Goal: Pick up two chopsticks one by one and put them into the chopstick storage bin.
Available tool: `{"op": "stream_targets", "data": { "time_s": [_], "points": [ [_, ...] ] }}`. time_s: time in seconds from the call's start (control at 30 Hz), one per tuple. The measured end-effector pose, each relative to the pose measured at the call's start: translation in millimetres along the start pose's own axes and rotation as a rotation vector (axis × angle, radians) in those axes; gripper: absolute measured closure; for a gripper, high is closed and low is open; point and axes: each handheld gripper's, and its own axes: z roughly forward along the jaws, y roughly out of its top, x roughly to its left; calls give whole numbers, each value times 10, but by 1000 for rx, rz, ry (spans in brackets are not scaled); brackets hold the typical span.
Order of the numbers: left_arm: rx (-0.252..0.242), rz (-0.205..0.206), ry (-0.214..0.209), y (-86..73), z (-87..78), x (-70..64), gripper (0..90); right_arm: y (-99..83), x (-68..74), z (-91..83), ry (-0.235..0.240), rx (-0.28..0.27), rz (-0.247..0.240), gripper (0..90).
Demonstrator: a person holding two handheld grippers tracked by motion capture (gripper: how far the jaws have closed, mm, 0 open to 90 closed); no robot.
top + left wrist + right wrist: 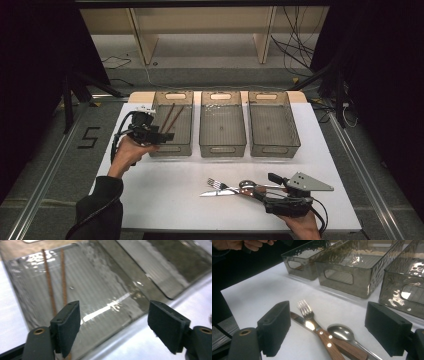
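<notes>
Two brown chopsticks [168,118] lie in the left of three smoky clear bins [172,149]. My left gripper [164,134] hangs open over that bin's front left corner; in the left gripper view its jaws [115,322] stand wide apart above the bin floor, with the chopsticks [50,282] beyond them. A fork [216,184], a wooden-handled knife [220,193] and a spoon [246,184] lie together near the table's front. My right gripper [265,186] is open just right of them; in its own view the jaws [328,327] flank the knife handle [329,340], spoon [340,332] and fork [305,310].
The middle bin [222,150] and the right bin [275,150] stand side by side at the back of the white table [165,195], both with nothing in them. A wooden shelf unit [200,30] stands beyond the table. Dark floor lies on both sides.
</notes>
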Motion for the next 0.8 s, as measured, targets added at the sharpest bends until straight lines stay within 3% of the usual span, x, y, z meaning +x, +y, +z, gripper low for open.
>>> {"op": "stream_targets", "data": {
  "time_s": [0.27, 0.47, 0.8],
  "points": [
    [-72, 9, -12, -189, -8, -56, 219, 7, 18, 14, -2, 18, -17, 214],
    [-71, 41, -22, -260, -28, -161, 212, 2, 23, 28, 1, 35, -23, 214],
    [-125, 51, -108, -446, -106, -304, 198, 2, 33, 62, -1, 77, -40, 216]
  ]
}}
